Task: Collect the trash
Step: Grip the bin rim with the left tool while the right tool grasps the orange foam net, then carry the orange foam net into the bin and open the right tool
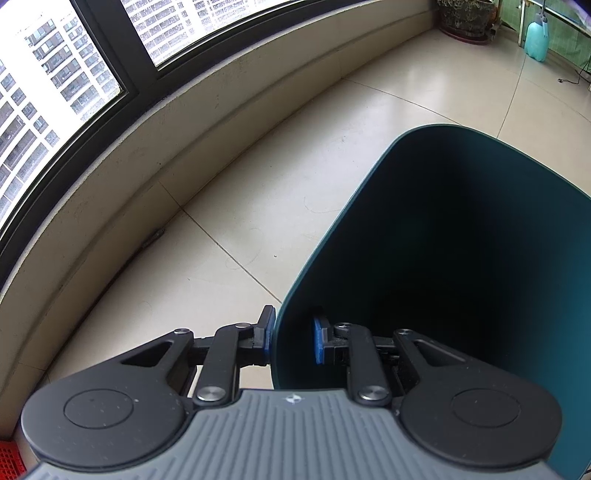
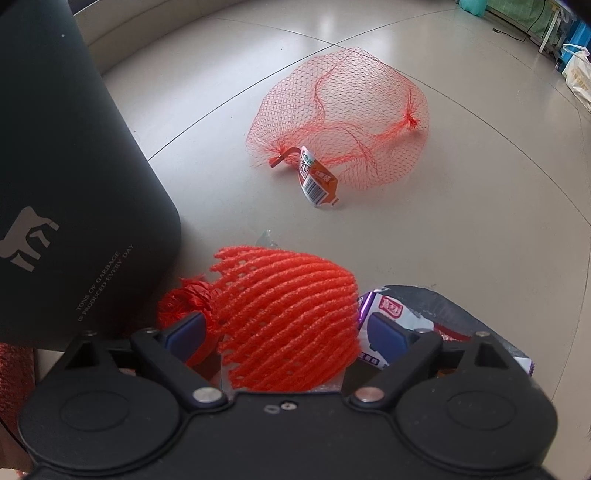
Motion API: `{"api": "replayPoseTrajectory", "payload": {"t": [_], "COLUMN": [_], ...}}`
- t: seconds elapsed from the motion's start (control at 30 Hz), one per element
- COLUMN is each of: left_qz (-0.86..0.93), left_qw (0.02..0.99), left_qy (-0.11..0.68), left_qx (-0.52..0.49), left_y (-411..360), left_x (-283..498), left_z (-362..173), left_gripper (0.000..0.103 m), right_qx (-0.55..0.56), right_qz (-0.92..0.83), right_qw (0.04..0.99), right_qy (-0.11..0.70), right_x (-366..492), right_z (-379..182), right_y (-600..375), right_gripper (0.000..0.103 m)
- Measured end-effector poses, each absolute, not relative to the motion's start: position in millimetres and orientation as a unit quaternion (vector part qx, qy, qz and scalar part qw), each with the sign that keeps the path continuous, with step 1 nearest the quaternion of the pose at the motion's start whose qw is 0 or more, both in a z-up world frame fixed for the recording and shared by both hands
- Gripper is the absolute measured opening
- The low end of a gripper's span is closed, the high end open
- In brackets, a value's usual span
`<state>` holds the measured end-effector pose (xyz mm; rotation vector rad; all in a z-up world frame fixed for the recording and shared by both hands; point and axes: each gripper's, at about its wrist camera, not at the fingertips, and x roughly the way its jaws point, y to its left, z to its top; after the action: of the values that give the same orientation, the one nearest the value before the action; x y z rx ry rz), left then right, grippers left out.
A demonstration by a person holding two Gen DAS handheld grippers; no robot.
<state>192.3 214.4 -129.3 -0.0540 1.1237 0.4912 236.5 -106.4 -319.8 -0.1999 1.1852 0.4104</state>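
The left gripper (image 1: 291, 341) pinches the near rim of the dark teal bin (image 1: 461, 258), one pad outside the wall and one inside. Far beyond it stand a plant pot (image 1: 465, 16) and a pale blue bottle (image 1: 537, 40) by the window (image 1: 55, 92).

The right gripper (image 2: 286, 332) is spread wide around an orange foam net (image 2: 288, 317), its pads apart from it. The bin (image 2: 66, 184), left, reads "TONS OF GARBAGE IS PRODUCED EVERY DAY". A purple wrapper (image 2: 406, 317) lies right; farther off, a red mesh bag (image 2: 343, 118) with a barcoded tag (image 2: 316, 181).
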Motion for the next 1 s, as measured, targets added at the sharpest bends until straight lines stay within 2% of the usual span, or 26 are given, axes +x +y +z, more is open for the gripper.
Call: {"api": "replayPoseTrajectory", "payload": {"t": [0.17, 0.2, 0.23, 0.27, 0.3, 0.33, 0.37, 0.57, 0.67, 0.9, 1.0], "left_qz": [0.23, 0.231, 0.23, 0.23, 0.23, 0.23, 0.23, 0.229, 0.228, 0.228, 0.227], "left_qw": [0.817, 0.817, 0.817, 0.817, 0.817, 0.817, 0.818, 0.819, 0.819, 0.819, 0.819], "left_qy": [0.528, 0.528, 0.528, 0.528, 0.528, 0.528, 0.527, 0.525, 0.525, 0.525, 0.526], "left_qx": [-0.027, -0.027, -0.027, -0.026, -0.025, -0.026, -0.026, -0.024, -0.025, -0.024, -0.021], "left_y": [215, 215, 215, 215, 215, 215, 215, 214, 214, 214, 214], "left_x": [193, 193, 193, 193, 193, 193, 192, 192, 191, 191, 191], "left_z": [-129, -129, -129, -129, -129, -129, -129, -130, -130, -130, -130], "left_gripper": [0.02, 0.02, 0.02, 0.02, 0.02, 0.02, 0.02, 0.02, 0.02, 0.02, 0.02], "right_qx": [-0.096, -0.097, -0.101, -0.099, -0.09, -0.088, -0.091, -0.091, -0.095, -0.055, -0.067], "right_qz": [0.191, 0.191, 0.182, 0.166, 0.165, 0.169, 0.169, 0.186, 0.198, 0.269, 0.302], "right_qw": [0.799, 0.799, 0.796, 0.788, 0.784, 0.784, 0.786, 0.791, 0.8, 0.836, 0.837], "right_qy": [0.562, 0.562, 0.568, 0.585, 0.591, 0.591, 0.587, 0.576, 0.558, 0.476, 0.452], "right_x": [237, 237, 238, 240, 241, 240, 239, 228, 223, 209, 200], "right_z": [-327, -328, -331, -335, -337, -337, -337, -308, -268, -123, -88], "right_y": [-107, -107, -106, -107, -109, -111, -111, -122, -121, -88, -56], "right_gripper": [0.089, 0.079, 0.031, 0.018, 0.022, 0.018, 0.019, 0.012, 0.011, 0.012, 0.013]}}
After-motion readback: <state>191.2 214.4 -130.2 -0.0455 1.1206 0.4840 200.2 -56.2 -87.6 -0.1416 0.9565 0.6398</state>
